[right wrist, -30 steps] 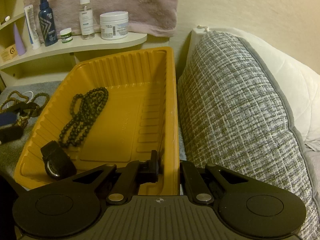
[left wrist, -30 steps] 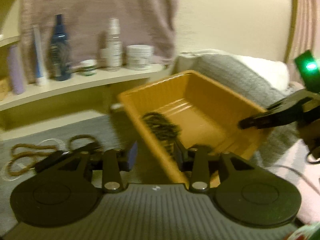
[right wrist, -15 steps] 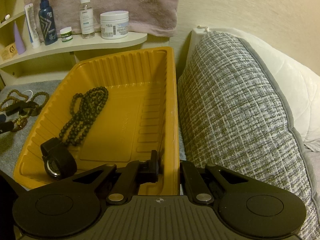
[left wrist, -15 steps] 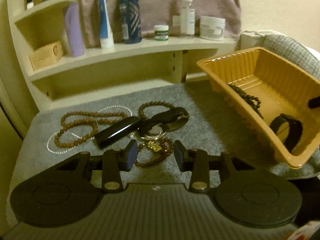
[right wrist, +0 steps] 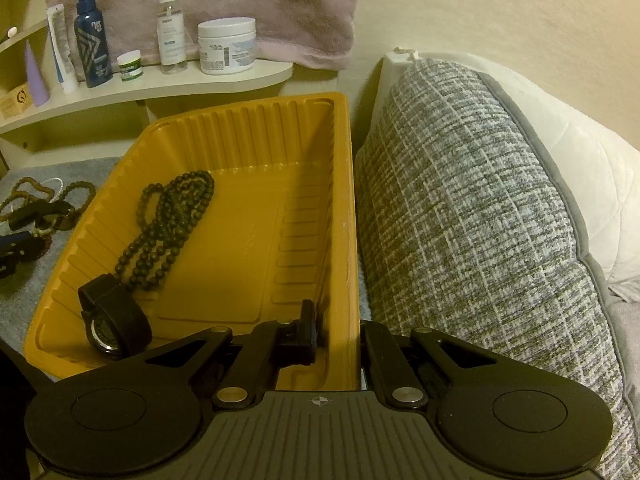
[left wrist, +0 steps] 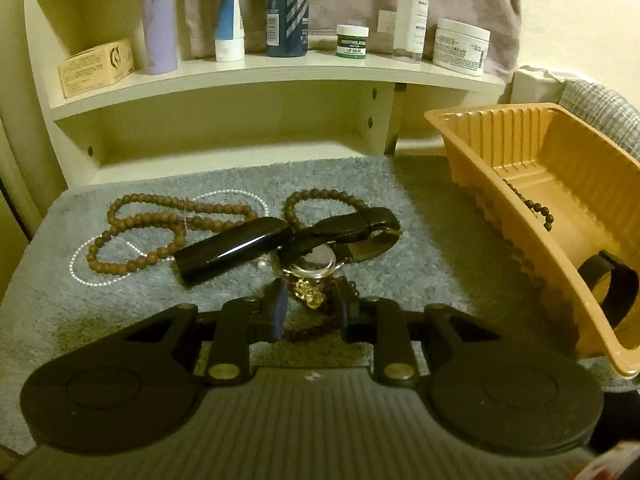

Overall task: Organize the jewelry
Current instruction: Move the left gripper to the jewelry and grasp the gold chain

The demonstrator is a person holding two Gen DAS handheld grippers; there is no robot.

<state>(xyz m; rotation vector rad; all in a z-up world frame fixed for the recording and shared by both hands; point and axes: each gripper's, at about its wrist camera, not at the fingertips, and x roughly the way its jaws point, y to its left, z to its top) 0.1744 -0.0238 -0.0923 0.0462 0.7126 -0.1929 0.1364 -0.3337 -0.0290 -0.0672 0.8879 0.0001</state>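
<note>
A yellow tray (right wrist: 248,240) holds a black bead necklace (right wrist: 168,224) and a black watch (right wrist: 116,328). My right gripper (right wrist: 336,336) is shut on the tray's right wall near its front corner. On the grey mat (left wrist: 432,240) lies a tangle: a brown bead necklace (left wrist: 144,232), a glossy black bar (left wrist: 232,252), a strapped watch (left wrist: 348,236), a gold charm (left wrist: 308,296) and a dark red bead bracelet (left wrist: 312,330). My left gripper (left wrist: 310,308) hangs low over the charm. Its jaws are closing with the charm between them, and a gap still shows on each side.
A cream shelf (left wrist: 280,64) behind the mat carries bottles, a tube, jars and a small box. A pink towel (right wrist: 280,8) hangs above it. A grey woven pillow (right wrist: 480,220) presses against the tray's right side, with a white one behind.
My left gripper swung left away from the tray, dropped down to the jewelry pile on the mat, and its jaws narrowed. The right gripper and tray stayed put.
</note>
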